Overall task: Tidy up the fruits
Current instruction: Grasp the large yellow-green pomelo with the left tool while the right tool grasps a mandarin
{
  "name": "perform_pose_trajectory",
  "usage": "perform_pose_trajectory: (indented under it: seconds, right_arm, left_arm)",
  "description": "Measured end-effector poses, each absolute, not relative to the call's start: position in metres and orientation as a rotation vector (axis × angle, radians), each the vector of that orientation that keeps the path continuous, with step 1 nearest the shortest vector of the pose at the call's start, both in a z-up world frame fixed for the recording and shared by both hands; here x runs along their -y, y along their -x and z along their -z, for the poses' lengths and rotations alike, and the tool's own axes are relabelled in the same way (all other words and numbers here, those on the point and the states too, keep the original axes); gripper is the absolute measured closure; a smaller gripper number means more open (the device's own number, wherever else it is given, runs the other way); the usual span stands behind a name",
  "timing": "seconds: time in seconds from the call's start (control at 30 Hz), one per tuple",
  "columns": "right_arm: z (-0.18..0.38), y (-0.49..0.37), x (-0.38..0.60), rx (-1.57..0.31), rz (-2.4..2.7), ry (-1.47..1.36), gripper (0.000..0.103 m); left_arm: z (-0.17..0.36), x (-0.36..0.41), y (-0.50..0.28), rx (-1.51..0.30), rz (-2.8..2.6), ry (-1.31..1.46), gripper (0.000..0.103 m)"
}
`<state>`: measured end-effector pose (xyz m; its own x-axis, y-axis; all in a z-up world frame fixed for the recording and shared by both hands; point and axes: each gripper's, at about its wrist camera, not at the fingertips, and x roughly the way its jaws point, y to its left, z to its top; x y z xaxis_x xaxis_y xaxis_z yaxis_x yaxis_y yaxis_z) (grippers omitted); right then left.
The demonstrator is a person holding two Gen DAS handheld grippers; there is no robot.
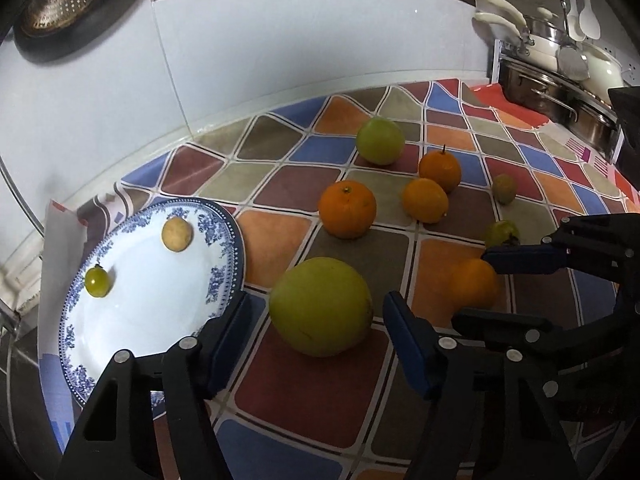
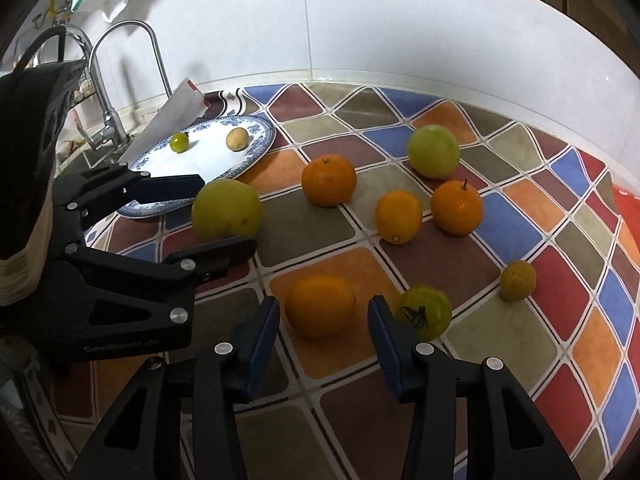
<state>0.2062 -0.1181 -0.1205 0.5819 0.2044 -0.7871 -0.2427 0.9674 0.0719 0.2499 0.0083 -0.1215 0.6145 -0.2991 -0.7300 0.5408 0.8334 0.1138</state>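
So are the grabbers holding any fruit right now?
No, neither is. The left gripper is open with a big green fruit between its fingers, unpinched. The right gripper is open around an orange, not squeezing it.

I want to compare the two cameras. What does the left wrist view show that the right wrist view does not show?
Only the left wrist view shows the steel pots and white utensils at the far right. Only the right wrist view shows the faucet beside the sink. Both show the blue-patterned plate with two small fruits on it, the large green fruit between the open left gripper's fingers, and the orange between the open right gripper's fingers.
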Motion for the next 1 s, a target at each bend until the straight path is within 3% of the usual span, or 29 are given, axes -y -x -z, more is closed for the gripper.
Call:
perform_pose_trajectory:
  seconds: [0.1,1.0]
  right_arm:
    - [0.120,-0.208,0.120,-0.915,-0.267,0.032,0.063]
    - [0.068,-0.185,0.102,-0.769,-0.321,0.051,0.065]
  left_arm:
    - [0.125,-0.008,-0.254,-0.800,0.497,-0.322,0.052]
    - [0.073,-0.055,-0.205,-0.725,0.351,-0.165,0.052]
